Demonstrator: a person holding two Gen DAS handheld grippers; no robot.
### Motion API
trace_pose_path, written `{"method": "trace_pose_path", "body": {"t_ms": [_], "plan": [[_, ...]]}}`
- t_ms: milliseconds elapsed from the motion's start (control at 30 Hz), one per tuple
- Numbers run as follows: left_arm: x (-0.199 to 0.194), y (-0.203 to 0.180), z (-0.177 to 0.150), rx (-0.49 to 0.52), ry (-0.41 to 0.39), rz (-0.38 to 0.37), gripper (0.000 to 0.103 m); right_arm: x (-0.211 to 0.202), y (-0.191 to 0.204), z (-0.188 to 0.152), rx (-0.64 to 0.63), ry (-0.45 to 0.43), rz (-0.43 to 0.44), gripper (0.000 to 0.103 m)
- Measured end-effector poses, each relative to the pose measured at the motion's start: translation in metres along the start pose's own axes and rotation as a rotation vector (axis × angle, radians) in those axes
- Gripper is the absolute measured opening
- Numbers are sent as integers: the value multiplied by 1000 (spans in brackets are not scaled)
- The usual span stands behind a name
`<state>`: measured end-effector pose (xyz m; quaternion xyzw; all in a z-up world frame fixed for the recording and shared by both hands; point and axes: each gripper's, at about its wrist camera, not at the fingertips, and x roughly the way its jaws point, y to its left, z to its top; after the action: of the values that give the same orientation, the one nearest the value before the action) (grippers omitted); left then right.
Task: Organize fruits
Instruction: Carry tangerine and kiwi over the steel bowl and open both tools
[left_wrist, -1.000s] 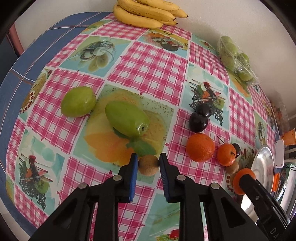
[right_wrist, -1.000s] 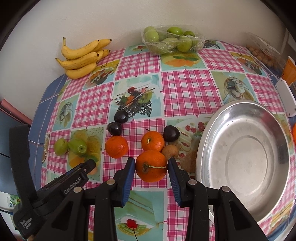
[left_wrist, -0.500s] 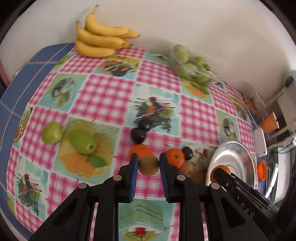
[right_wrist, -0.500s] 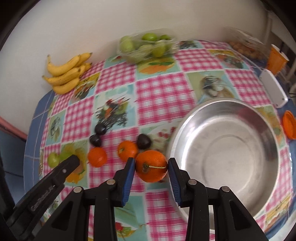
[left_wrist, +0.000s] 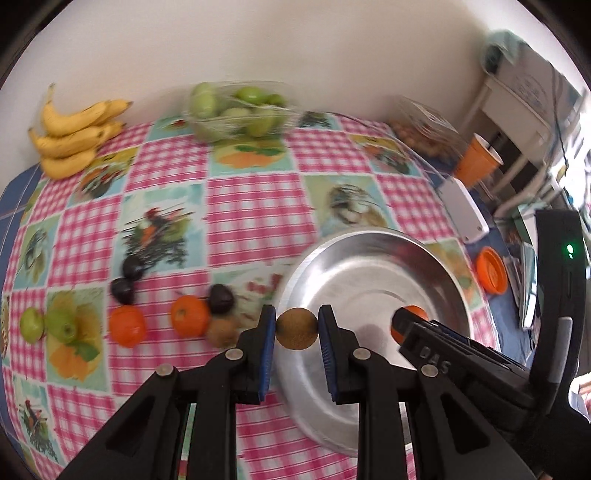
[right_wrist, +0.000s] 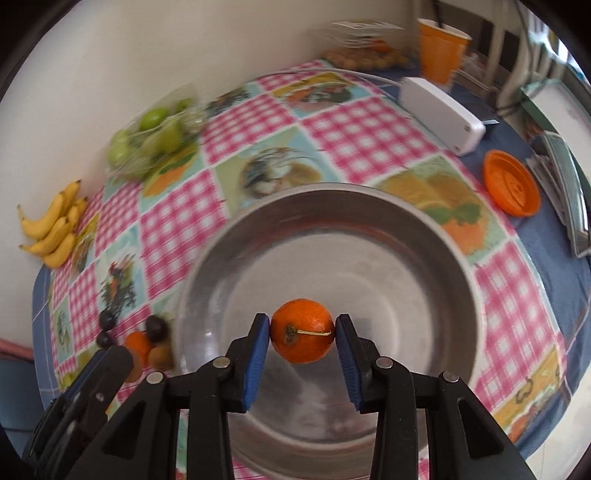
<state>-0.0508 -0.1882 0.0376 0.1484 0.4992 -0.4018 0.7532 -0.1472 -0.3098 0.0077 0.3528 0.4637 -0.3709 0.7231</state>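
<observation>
Jaws, left wrist view: the left gripper (left_wrist: 297, 329) is pinching a brown kiwi (left_wrist: 297, 328) between its blue pads, closed tight on it.
Kiwi position: it is hanging over the near left rim of the steel bowl (left_wrist: 436, 266), clear of the worktop (left_wrist: 251, 206).
Other gripper: the right gripper (left_wrist: 410, 325) is reaching in from the lower right, with an orange (left_wrist: 413, 312) showing at its tip over the bowl.
Loose fruit: two oranges (left_wrist: 127, 325) (left_wrist: 189, 316), three dark plums (left_wrist: 123, 290), a second kiwi (left_wrist: 222, 331) and two green fruits (left_wrist: 65, 324) are lying on the checked cloth left of the bowl.
Far edge: bananas (left_wrist: 74, 136) and a clear pack of green fruit (left_wrist: 236, 110) are sitting by the wall; an orange cup (left_wrist: 476, 160) and a white box (left_wrist: 463, 212) are standing to the right.
Sharpness: the background is smearing with blur.

Jaws, right wrist view: the right gripper (right_wrist: 302, 336) is clamping the orange (right_wrist: 302, 331), both pads pressing its sides, the stem end facing the camera.
Orange position: it is hanging above the inside of the bowl (right_wrist: 443, 258), not touching the metal.
Other gripper: the left gripper (right_wrist: 110, 356) is entering at the lower left, just outside the bowl's rim; what it is carrying is hidden here.
Surroundings: an orange lid (right_wrist: 511, 187) is lying on the blue cloth to the right; the bananas (right_wrist: 55, 229) are lying at the far left.
</observation>
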Motion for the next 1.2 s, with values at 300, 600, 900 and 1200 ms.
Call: {"method": "trace_pose_path", "body": {"t_ms": [300, 600, 900, 1200], "plan": [[25, -17, -9, 35, 57, -21, 24, 11, -45, 4, 86, 12, -34, 40], [25, -5, -10, -20, 74, -25, 24, 25, -45, 0, 69, 38, -44, 40], [22, 17, -11, -85, 83, 41, 26, 26, -42, 3, 57, 27, -57, 47], [17, 51, -12, -205, 88, 119, 70, 22, -33, 5, 9, 4, -72, 73]]}}
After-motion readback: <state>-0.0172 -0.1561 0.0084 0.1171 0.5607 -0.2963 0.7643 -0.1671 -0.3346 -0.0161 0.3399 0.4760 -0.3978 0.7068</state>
